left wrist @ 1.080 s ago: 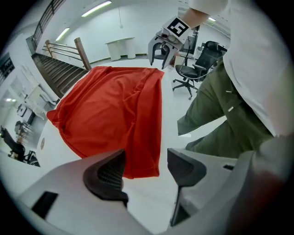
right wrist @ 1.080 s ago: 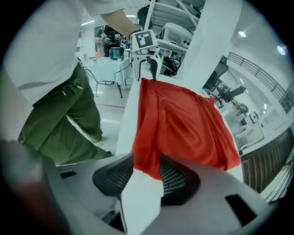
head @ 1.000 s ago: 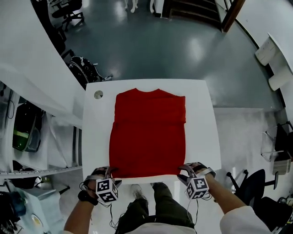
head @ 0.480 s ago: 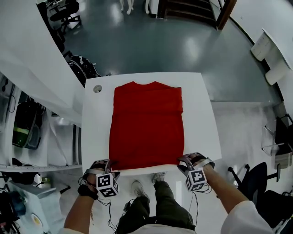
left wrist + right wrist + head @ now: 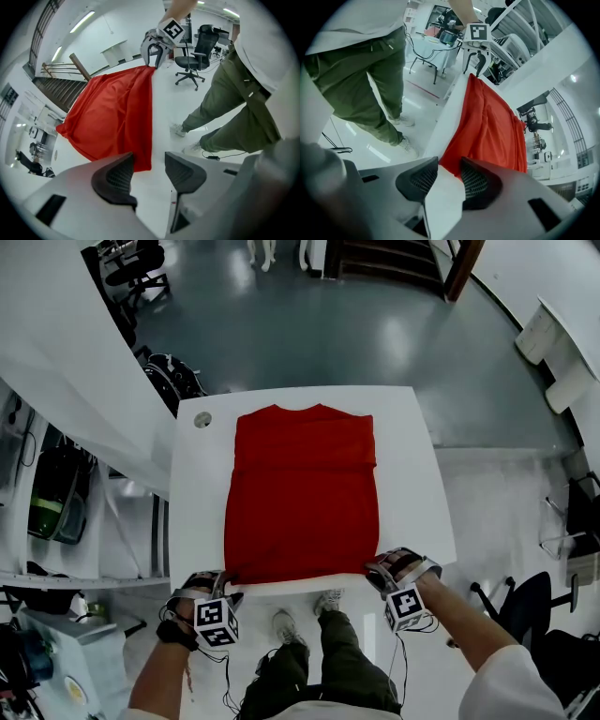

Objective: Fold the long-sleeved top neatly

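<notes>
Person standing at the table's near edge, holding a gripper in each hand, both tilting steeply down. Left gripper [image 5: 223,583] is hovering over the near-left corner of the hem, its marker cube [image 5: 216,622] facing up. Its jaws have just been closing but are standing apart. In the left gripper view the red corner is lying at the tip of one pad [image 5: 118,177], bare white table is showing through most of the gap, and nothing is being pinched. Right gripper [image 5: 382,568] is sitting likewise at the near-right hem corner, cube [image 5: 406,606] facing up. Its jaws have also been closing and are still parted. The right gripper view is showing the table's edge and the tip of red cloth between the pads, neither pad pressing on it. The long-sleeved top [image 5: 302,493] is lying flat on the table [image 5: 199,512] as a tidy red rectangle. Its sleeves are tucked in, its hem is running along the near edge and its neckline is reaching almost to the far edge, with white margins showing on both sides. A small round disc [image 5: 202,419] is resting at the far-left corner, apart from the cloth. Beyond the table, a dark bag [image 5: 173,381] is sitting on the grey floor, and an office chair [image 5: 141,263] is standing farther off.
</notes>
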`<state>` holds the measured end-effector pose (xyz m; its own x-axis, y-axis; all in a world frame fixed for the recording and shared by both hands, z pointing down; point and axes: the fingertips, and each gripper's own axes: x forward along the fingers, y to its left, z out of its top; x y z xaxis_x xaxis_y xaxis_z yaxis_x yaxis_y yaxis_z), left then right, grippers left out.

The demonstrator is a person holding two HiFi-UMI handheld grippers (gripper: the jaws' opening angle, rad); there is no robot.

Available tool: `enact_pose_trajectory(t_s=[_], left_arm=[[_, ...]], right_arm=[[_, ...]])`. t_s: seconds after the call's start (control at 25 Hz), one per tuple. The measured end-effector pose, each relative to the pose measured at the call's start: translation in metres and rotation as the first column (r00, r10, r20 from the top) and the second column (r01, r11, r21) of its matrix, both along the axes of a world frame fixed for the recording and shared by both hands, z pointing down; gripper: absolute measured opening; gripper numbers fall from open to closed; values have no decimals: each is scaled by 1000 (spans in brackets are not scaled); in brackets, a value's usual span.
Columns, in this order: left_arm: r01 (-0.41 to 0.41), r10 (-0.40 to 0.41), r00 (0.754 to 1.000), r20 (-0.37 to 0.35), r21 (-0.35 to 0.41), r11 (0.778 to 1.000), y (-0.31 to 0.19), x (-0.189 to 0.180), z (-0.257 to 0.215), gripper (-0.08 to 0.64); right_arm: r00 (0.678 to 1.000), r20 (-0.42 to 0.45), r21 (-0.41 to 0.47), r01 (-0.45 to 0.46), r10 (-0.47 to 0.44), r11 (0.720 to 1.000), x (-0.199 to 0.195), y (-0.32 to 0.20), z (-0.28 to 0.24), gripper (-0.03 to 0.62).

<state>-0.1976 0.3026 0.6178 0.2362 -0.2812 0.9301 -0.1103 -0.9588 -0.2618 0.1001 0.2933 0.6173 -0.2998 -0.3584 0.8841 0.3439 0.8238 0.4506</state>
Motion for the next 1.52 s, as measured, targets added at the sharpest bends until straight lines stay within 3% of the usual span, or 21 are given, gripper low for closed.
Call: enact_pose_trajectory(t_s=[0.32, 0.4, 0.48, 0.56, 0.6, 1.04, 1.52], left_arm=[[-25, 28, 999, 15, -160, 987, -4, 0, 5, 202], [-11, 12, 1000, 8, -155, 988, -11, -2, 4, 107], [-12, 12, 1000, 3, -153, 988, -16, -2, 3, 94], [-27, 28, 1000, 5, -134, 991, -19, -1, 3, 70], [-31, 31, 1000, 3, -122, 992, -20, -1, 3, 53], [-11, 9, 999, -52, -27, 1000, -12, 0, -2, 40], [-50, 46, 995, -85, -53, 997, 24, 23, -1, 38]], right_arm=[[998, -40, -55, 36, -39, 998, -5, -6, 1, 167], [998, -41, -75, 34, -38, 997, -3, -4, 2, 147], [999, -28, -72, 22, -24, 997, -3, -6, 2, 137], [1000, -5, -55, -5, 5, 998, -3, -11, 1, 66], [1000, 3, -57, -21, 21, 998, -2, -13, 1, 64], [981, 81, -92, -167, 175, 982, 9, -16, -11, 52], [961, 102, -99, -246, 255, 964, 38, 4, -18, 49]])
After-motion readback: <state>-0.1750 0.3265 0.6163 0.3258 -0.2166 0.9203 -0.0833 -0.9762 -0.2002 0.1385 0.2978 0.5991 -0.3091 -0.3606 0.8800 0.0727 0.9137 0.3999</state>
